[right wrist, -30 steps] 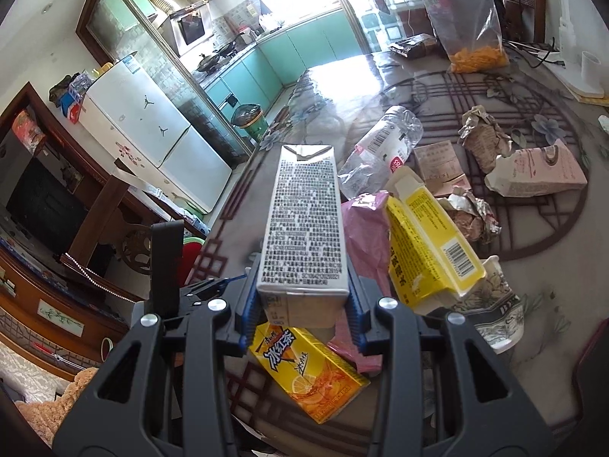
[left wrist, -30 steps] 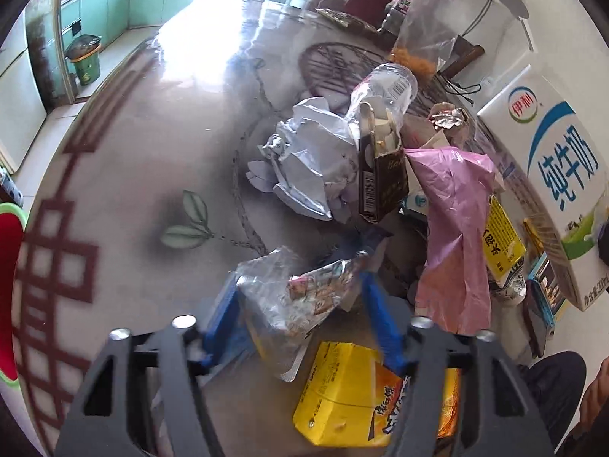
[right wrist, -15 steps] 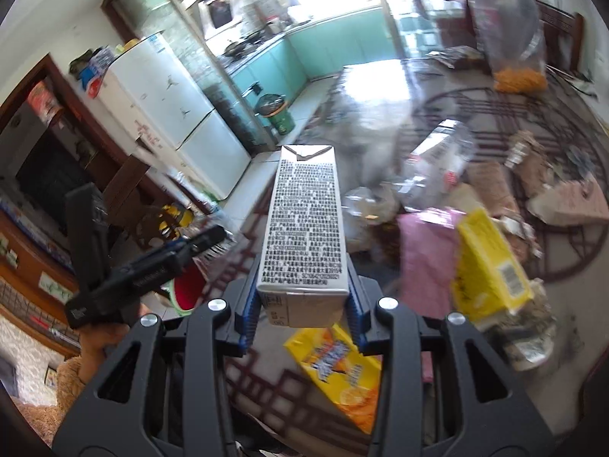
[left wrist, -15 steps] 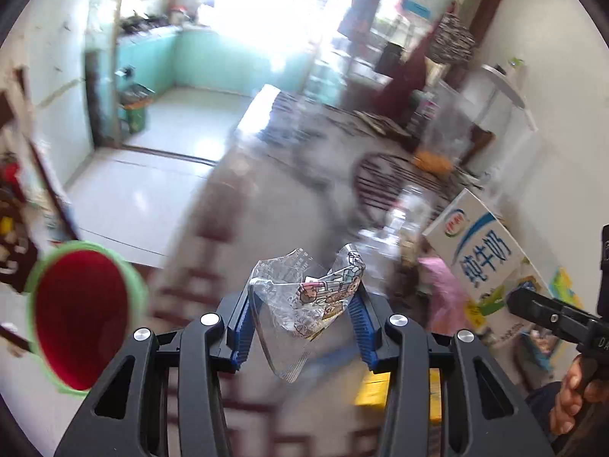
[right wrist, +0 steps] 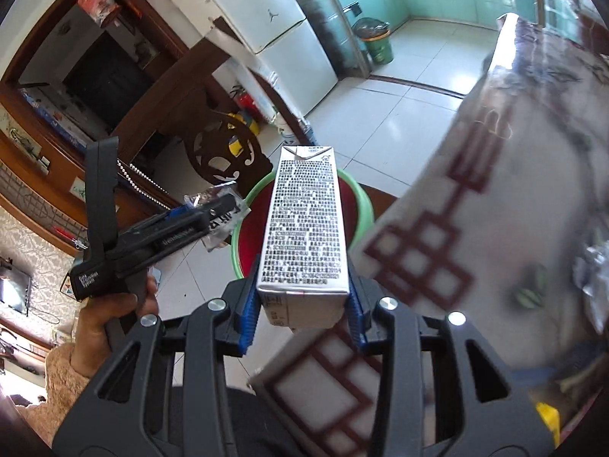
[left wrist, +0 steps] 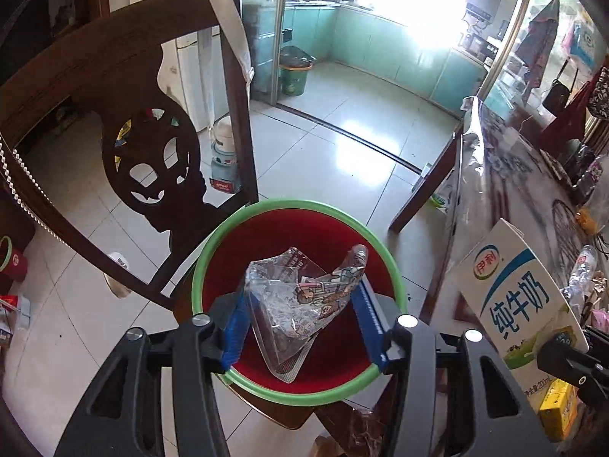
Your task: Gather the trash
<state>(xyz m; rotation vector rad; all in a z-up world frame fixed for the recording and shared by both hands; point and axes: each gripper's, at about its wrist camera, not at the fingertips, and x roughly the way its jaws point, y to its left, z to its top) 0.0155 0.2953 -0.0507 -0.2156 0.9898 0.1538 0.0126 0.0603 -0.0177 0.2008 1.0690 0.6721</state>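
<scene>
My left gripper (left wrist: pixel 300 323) is shut on a crumpled clear plastic wrapper (left wrist: pixel 297 301) and holds it right above a red bin with a green rim (left wrist: pixel 304 392) on the floor. My right gripper (right wrist: pixel 302 316) is shut on a white milk carton (right wrist: pixel 304 228), upright, beside the table edge, with the same bin (right wrist: pixel 354 205) beyond it. The carton also shows at the right of the left wrist view (left wrist: pixel 514 297). The left gripper with its wrapper shows in the right wrist view (right wrist: pixel 182 228).
A dark carved wooden chair (left wrist: pixel 125 125) stands left of the bin. The table (right wrist: pixel 495 198) with a patterned glass top is on the right, with more trash on it (left wrist: pixel 586 285). A green kitchen bin (left wrist: pixel 295 72) stands far off on tiled floor.
Both grippers have swung left from over the table's trash pile to the floor bin, each keeping its item. The left gripper now hangs over the bin.
</scene>
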